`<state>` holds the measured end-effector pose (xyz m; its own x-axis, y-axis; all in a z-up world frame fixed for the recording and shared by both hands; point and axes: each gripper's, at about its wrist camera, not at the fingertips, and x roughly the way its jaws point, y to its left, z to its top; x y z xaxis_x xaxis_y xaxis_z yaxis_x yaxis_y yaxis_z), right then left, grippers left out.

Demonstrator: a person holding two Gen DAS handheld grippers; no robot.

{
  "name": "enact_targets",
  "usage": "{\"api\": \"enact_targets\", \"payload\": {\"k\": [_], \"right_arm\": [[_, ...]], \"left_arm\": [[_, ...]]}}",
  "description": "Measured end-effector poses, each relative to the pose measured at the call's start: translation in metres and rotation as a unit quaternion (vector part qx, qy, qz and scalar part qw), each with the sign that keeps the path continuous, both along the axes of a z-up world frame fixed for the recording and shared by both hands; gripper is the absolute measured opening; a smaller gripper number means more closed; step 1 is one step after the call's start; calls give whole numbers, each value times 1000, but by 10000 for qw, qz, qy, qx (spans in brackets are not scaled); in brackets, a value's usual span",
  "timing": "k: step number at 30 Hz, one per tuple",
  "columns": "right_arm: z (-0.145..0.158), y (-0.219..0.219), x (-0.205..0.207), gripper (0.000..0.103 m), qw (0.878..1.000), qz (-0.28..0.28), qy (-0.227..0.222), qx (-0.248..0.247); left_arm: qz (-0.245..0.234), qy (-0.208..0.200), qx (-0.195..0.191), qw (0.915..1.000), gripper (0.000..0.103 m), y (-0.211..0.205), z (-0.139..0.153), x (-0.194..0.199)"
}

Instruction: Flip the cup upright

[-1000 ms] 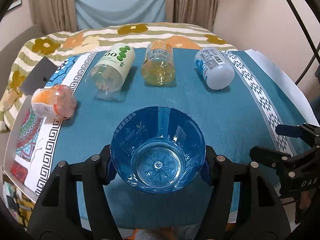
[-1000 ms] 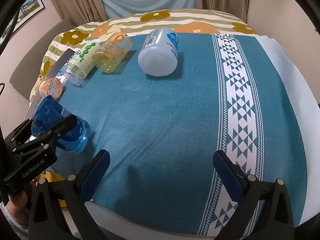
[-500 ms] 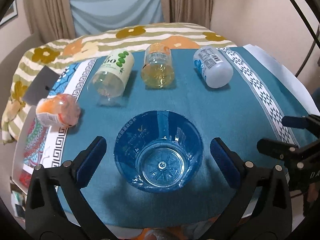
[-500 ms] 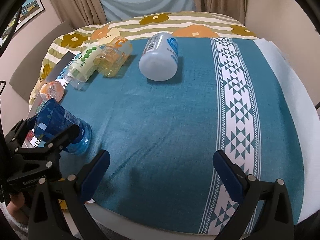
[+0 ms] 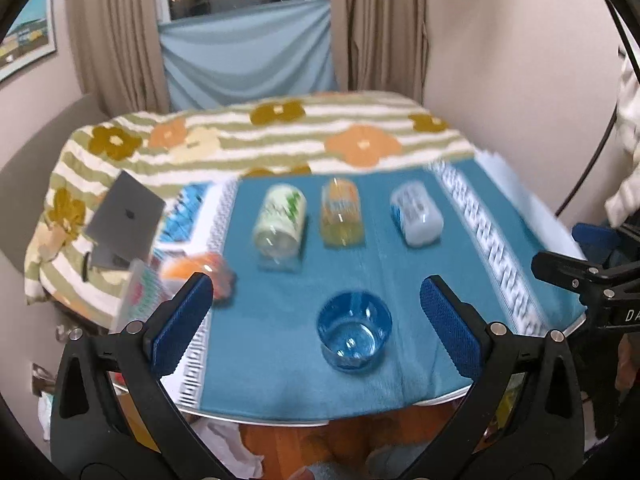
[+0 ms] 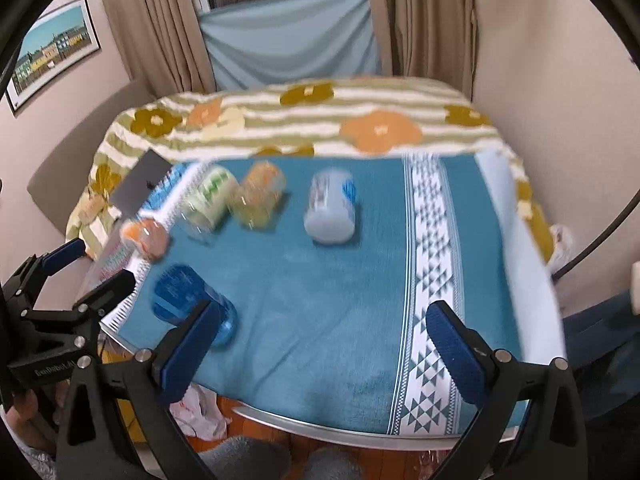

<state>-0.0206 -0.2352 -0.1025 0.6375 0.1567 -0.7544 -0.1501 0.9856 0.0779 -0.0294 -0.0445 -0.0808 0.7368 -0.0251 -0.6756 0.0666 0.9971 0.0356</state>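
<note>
A clear blue plastic cup (image 5: 354, 335) stands upright, mouth up, on the teal cloth near the table's front edge. It also shows at the lower left of the right wrist view (image 6: 188, 298). My left gripper (image 5: 316, 324) is open and empty, pulled back above and in front of the cup, with a wide gap between its blue pads. My right gripper (image 6: 320, 350) is open and empty, off to the right over the front of the table. It also shows at the right edge of the left wrist view (image 5: 592, 276).
Three containers lie on their sides in a row at the back: a green-labelled bottle (image 5: 282, 222), an orange-tinted jar (image 5: 341, 216) and a white bottle (image 5: 416, 214). An orange-lidded container (image 5: 200, 274) lies at the left edge. A grey laptop (image 5: 126, 222) rests on the flowered blanket.
My left gripper let go of the cup, opened wide and drew back and up. The cup stays upright on the cloth. My right gripper also drew back.
</note>
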Motion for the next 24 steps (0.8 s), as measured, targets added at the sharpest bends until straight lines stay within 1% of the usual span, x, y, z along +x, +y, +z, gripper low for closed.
{"api": "enact_targets", "payload": {"k": [2, 4, 6, 9, 13, 17, 21, 24], "right_arm": [[19, 7, -5, 103, 9997, -124, -147, -137], [31, 11, -10, 103, 9990, -248, -243, -276], [44, 16, -18, 103, 9977, -418, -436, -315], [56, 22, -23, 103, 9954, -639, -591, -395], [67, 26, -30, 103, 9926, -827, -812, -358], [71, 34, -37, 103, 9899, -912, -968, -488], [70, 39, -40, 103, 9896, -972, -965, -436], [70, 41, -43, 103, 9892, -1015, -970, -418]], "left_arm": [[80, -134, 2, 9999, 103, 6, 17, -3], [143, -255, 5, 9996, 103, 12, 34, -7], [186, -380, -3, 9991, 103, 19, 48, -10], [209, -507, -33, 9985, 103, 26, 60, -17], [223, -598, -43, 9980, 103, 32, 65, -25], [268, -625, -93, 9976, 103, 41, 66, -27], [285, -615, -215, 9975, 103, 48, 63, -28], [277, -622, -216, 9974, 103, 50, 63, -29]]}}
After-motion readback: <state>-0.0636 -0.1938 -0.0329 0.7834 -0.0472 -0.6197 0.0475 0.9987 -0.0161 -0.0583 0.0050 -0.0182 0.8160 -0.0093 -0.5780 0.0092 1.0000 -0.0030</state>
